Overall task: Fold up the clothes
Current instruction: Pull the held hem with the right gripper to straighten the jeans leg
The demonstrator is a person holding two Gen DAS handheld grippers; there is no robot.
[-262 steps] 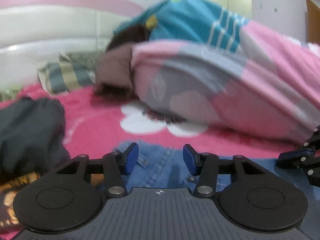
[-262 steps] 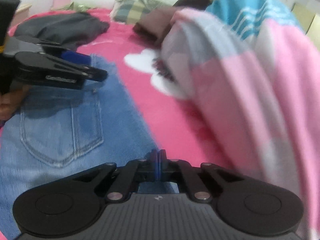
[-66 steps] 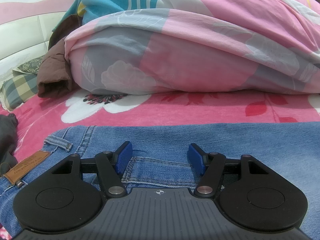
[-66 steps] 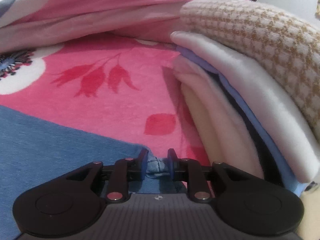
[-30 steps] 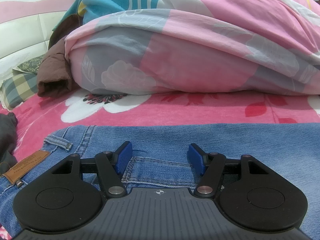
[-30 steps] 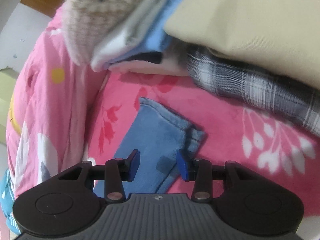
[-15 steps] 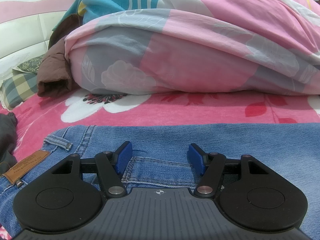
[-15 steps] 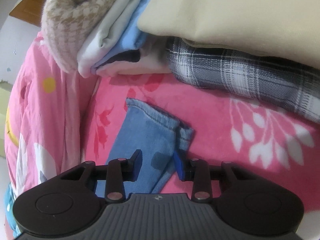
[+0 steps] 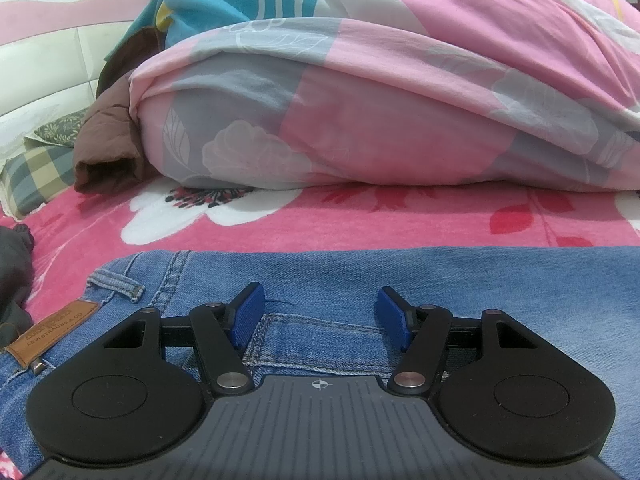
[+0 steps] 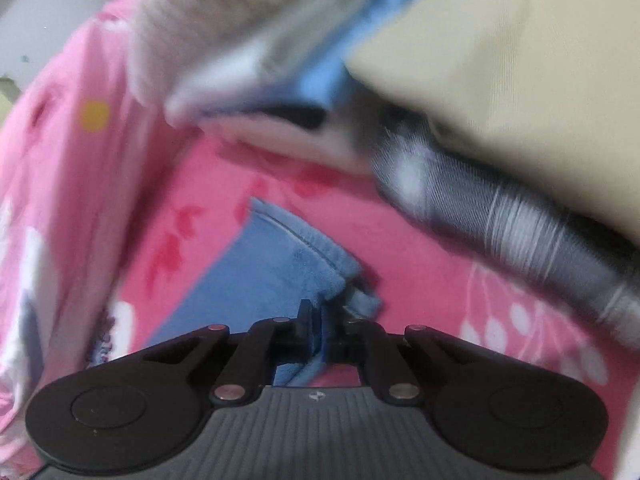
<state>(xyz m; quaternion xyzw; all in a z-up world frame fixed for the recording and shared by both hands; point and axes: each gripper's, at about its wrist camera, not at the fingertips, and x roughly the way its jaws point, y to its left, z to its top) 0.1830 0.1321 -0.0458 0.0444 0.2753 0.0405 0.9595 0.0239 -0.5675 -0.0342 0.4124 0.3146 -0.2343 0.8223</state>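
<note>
Two grippers on one pair of jeans [image 9: 400, 276], laid flat across pink blanket [image 9: 360, 220]. L gripper [image 9: 319, 316] at waist end, fingers spread, nothing between them; sits low over the denim, looks like an anchor. R gripper [image 10: 315, 330] at leg hem [image 10: 304, 248], fingers pressed together, pinching an edge of denim. View blurred. Judgement: hem-to-waist fold. Keep pinch tight, keep clear of clothes stack [image 10: 460, 80] nearby, line up edges w/ waistband.

Blue jeans [image 9: 400, 280] flat on bedspread
</note>
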